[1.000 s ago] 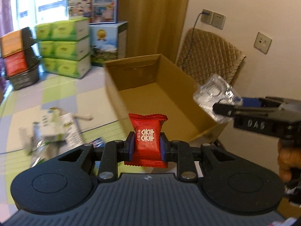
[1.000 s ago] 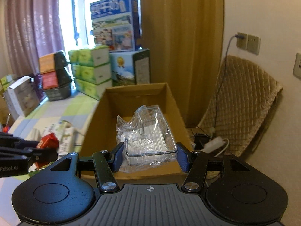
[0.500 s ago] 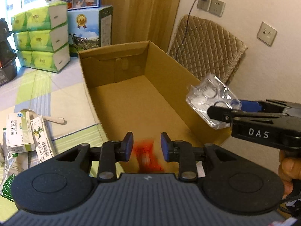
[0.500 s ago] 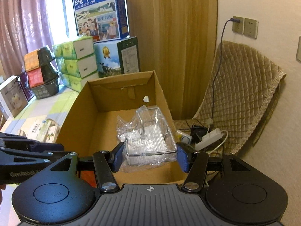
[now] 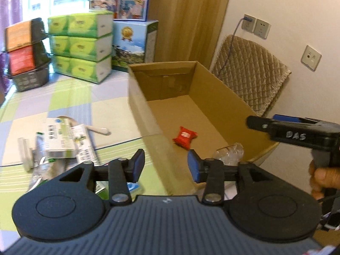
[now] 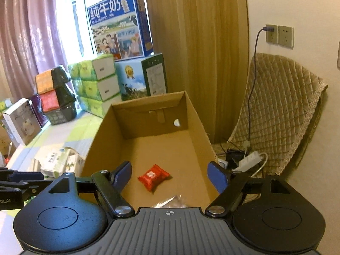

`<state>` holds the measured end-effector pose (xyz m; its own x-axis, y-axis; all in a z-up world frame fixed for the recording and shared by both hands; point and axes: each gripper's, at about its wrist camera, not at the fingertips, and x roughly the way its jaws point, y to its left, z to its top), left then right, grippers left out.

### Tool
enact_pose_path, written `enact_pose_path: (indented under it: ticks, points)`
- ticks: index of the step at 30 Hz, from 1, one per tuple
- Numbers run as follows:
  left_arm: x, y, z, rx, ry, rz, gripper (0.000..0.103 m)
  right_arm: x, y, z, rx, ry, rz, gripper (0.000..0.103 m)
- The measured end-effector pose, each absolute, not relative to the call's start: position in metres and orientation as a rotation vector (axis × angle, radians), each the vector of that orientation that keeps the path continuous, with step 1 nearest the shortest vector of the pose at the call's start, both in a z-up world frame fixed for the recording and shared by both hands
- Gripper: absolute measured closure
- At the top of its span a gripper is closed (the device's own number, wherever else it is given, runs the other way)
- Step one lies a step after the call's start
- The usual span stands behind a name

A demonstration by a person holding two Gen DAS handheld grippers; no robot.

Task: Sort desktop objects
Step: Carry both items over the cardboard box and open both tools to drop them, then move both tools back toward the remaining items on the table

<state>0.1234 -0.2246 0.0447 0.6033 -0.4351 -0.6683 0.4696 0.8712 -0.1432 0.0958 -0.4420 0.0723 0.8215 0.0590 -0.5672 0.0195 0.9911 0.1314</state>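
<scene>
Where the left gripper [image 5: 166, 165] pinched a red candy [image 5: 184, 135] a second ago, it now stands spread and empty; candy lies on the cardboard box [image 5: 214, 80] floor, clear packet [image 5: 229, 151] beside it. Right view: right gripper [image 6: 169, 173] spread, packet [image 6: 170, 201] released, candy [image 6: 154, 177] between its fingers' lines, on the box [image 6: 192, 110] floor.

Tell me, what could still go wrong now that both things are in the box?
The cardboard box seems to sit at the table's edge, above a power strip; a bump from the open right gripper might tip it. The remaining medicine boxes lie overlapping, so the open left gripper might grab two or knock the wooden spoon.
</scene>
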Motion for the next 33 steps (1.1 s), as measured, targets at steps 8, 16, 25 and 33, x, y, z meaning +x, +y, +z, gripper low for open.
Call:
enact_pose_path:
  ticks: [8, 16, 25, 33]
  points:
    - [0.098, -0.181, 0.052, 0.016, 0.763, -0.454, 0.055, 0.059, -0.412, 0.099, 0.127, 0.598, 0.069, 0.012]
    - [0.066, -0.132, 0.048, 0.002, 0.765, -0.387, 0.044, 0.021, -0.356, 0.107, 0.094, 0.594, 0.172, 0.002]
    - [0.038, -0.074, 0.047, -0.011, 0.756, -0.301, 0.028, 0.006, -0.306, 0.095, 0.074, 0.629, 0.249, 0.002]
    - [0.029, -0.035, 0.034, 0.004, 0.764, -0.244, 0.018, -0.005, -0.278, 0.068, 0.078, 0.663, 0.296, 0.002]
